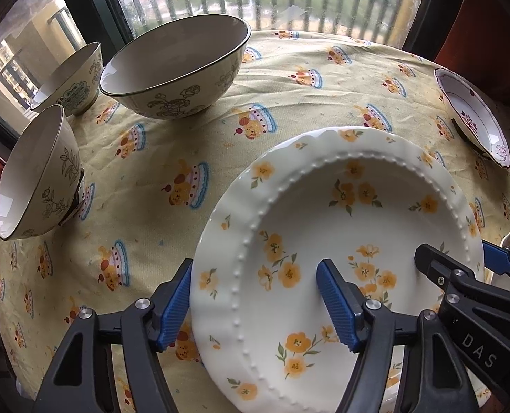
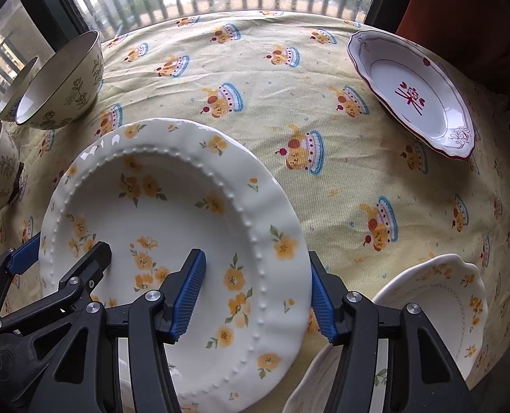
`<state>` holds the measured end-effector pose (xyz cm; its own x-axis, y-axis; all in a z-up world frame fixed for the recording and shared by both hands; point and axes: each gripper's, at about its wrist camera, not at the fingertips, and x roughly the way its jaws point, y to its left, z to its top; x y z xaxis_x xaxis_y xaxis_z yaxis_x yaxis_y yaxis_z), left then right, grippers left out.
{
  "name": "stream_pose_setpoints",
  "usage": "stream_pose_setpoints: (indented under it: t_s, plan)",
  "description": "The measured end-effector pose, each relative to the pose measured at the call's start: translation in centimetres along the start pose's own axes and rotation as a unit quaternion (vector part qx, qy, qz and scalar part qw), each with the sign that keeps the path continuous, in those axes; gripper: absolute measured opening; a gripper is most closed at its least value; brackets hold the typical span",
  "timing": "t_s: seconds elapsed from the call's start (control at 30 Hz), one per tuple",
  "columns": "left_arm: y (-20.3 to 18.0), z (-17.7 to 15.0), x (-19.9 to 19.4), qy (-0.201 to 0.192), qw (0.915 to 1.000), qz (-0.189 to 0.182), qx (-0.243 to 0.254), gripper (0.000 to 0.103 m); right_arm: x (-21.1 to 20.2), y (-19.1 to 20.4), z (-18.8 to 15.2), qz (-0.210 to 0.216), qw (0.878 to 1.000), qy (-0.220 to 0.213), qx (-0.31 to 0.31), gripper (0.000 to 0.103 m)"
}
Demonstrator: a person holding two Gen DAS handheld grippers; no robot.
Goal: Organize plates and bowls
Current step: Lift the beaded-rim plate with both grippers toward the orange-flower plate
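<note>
We see the yellow-flower plate (image 1: 341, 261) on the tablecloth (image 1: 272, 79), both grippers spread, straddling opposite rims: left gripper (image 1: 258, 306), right gripper (image 2: 255, 296). Looks glazed, slippery, breakable; grip rims, 2 sides.

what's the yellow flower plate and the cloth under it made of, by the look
The yellow flower plate looks like glazed ceramic or porcelain: glossy white highlights on its rim, a moulded beaded ring. Melamine can't be ruled out. The tablecloth looks like woven cotton-type fabric, matte, with wrinkles and a visible twill-like weave.
</note>
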<state>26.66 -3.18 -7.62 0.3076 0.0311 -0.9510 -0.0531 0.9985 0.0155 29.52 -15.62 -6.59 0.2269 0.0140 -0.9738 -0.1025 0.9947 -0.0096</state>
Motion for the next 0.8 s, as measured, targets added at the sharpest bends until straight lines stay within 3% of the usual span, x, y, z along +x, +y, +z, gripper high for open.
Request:
stream_pose_setpoints:
  t_s: [0.47,0.8]
  plan:
    - [-0.5,-1.2,-4.7,-0.025,0.9983,-0.024,0.048,0.071,-5.1,-0.9,-2.9,-0.022,0.998,-0.019,0.056,0.061]
    - [-5.4,-2.4,-7.7,-0.051,0.9965,-0.032,0.058,0.071,-8.2,-5.9,-5.3,-0.023,0.995,-0.046,0.08,0.062]
